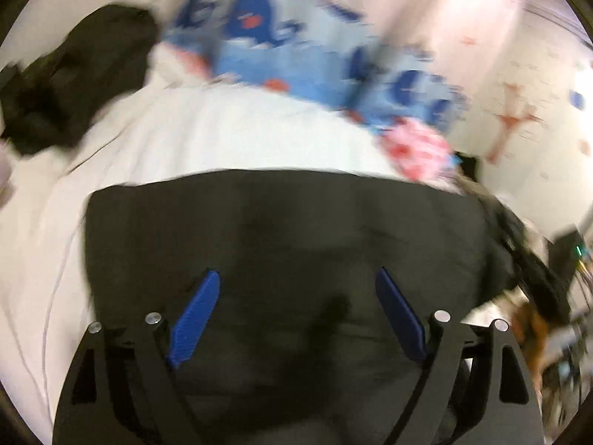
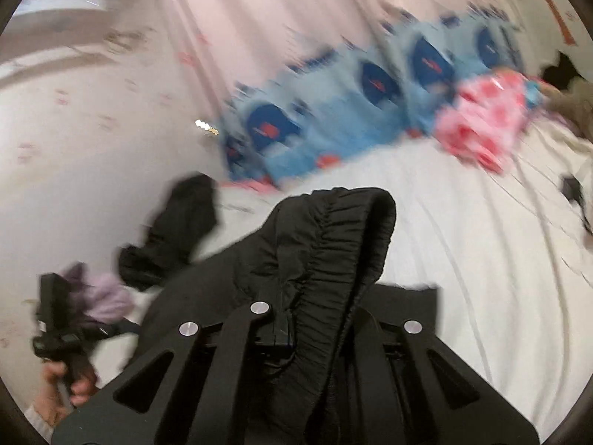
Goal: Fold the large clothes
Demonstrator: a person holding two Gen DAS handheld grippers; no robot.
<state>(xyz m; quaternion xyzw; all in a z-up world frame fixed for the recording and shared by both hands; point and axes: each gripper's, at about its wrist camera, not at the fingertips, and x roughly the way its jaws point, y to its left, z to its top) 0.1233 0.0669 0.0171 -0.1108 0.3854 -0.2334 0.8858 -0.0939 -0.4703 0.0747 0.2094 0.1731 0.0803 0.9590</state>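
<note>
Bedding fills both views: a white sheet (image 1: 229,129) spread wide, with a blue patterned blanket (image 1: 296,59) bunched along its far edge against a pale curtain (image 2: 259,11) and a pink printed cloth (image 1: 418,148) at the blanket's right end. On the sheet's near part lies the task's thing, a large black garment (image 1: 289,230), looking flat and squared off in the left wrist view, while the right wrist view shows its elastic waistband (image 2: 341,230) raised in a hump. I judge the step to be the start of a fold — 1 end gathered and lifted, the rest still lying on the sheet. The right gripper (image 2: 296,337) is pressed together on that gathered waistband, the cloth running up out of its jaws. The left gripper (image 1: 296,319) stands spread above the black cloth, its 2 blue pads (image 1: 196,315) well apart with nothing pinched between them. The next move likely calls for the left gripper to close on a free edge or corner so both ends can be carried over evenly — heavy blur makes exact edges hard to pick. Smaller things: a second black garment (image 2: 174,230) crumpled at the left, a lilac cloth (image 2: 100,296) near it, and a person's hand (image 2: 70,382) holding the other tool's handle at the near left.
</note>
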